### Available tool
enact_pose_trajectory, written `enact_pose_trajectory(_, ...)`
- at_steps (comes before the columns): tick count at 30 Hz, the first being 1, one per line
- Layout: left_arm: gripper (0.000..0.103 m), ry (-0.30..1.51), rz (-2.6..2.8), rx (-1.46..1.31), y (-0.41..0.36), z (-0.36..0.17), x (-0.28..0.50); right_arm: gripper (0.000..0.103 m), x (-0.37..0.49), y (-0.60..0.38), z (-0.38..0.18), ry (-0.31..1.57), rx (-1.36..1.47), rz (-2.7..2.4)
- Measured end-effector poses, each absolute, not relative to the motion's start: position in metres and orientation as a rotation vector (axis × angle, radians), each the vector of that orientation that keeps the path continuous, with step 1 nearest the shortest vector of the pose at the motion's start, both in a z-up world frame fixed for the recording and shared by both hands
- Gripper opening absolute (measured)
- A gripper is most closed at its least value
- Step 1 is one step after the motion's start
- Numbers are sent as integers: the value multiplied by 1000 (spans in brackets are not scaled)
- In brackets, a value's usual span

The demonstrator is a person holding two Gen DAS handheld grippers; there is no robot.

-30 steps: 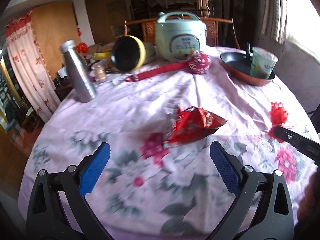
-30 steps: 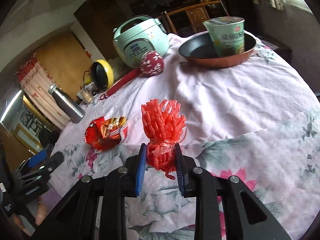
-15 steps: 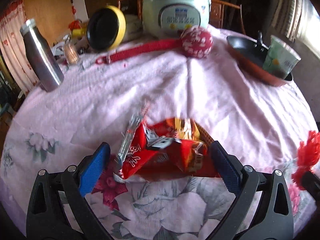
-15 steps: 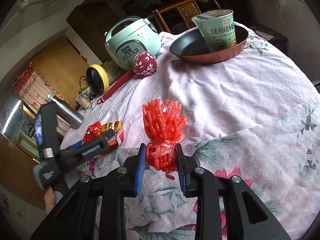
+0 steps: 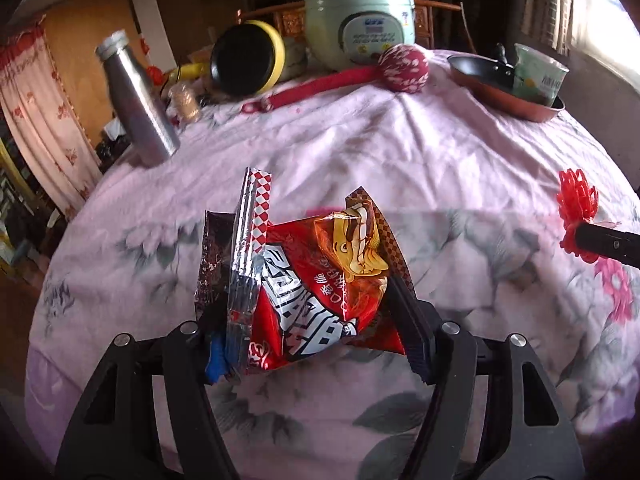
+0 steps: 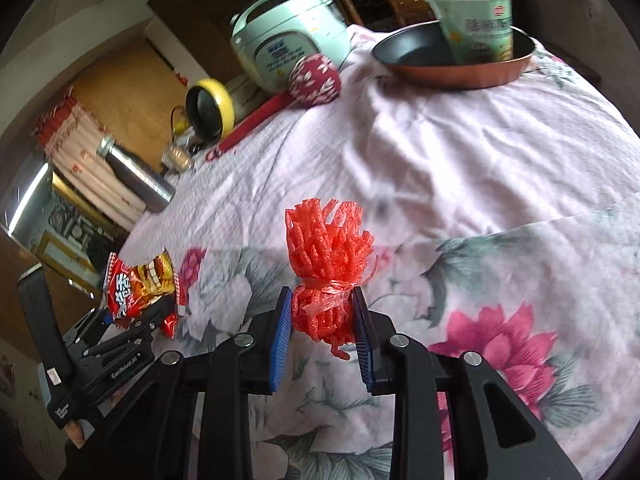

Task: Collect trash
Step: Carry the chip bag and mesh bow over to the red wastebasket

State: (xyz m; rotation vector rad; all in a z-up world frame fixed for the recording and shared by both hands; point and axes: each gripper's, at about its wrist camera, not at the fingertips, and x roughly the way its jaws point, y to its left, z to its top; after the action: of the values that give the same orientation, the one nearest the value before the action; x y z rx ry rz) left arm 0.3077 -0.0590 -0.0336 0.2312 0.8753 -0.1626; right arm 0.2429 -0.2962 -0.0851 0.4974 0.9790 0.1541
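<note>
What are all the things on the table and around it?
Snack bag: 1, red, near edge, between the left jaws.
Foam net: 1, red, bunched, between the right jaws.
Rice cooker: 1, pale green, far side.
Massage hammer: 1, red, white flowers, in front of cooker.
Small pan: 1, yellow and black, on its side, left of cooker.
Bottle: 1, silver, far left.
Frying pan: 1, copper outside, dark inside, far right.
Noodle cup: 1, green, standing in frying pan.
Tablecloth: 1, pink, flowered.
Curtain: 1, pink and red, left background.
Left hand-held gripper: black, just closing on snack bag.
Right hand-held gripper: black, blue pads, clamped on foam net.
</note>
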Motion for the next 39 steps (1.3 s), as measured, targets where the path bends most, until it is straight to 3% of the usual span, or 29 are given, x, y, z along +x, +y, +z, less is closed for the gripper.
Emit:
enact_pose_trajectory(15, 70, 831, -115, 351, -69, -48, 299, 34, 245, -268, -99, 1037, 363, 160)
enact_pose_trajectory(30, 60, 774, -97, 337, -66, -38, 292, 31, 242, -272, -90, 996, 364, 153)
enact_pose_trajectory(39, 60, 717, -31, 291, -50, -26, 280, 31, 240, -272, -84, 978, 384, 166)
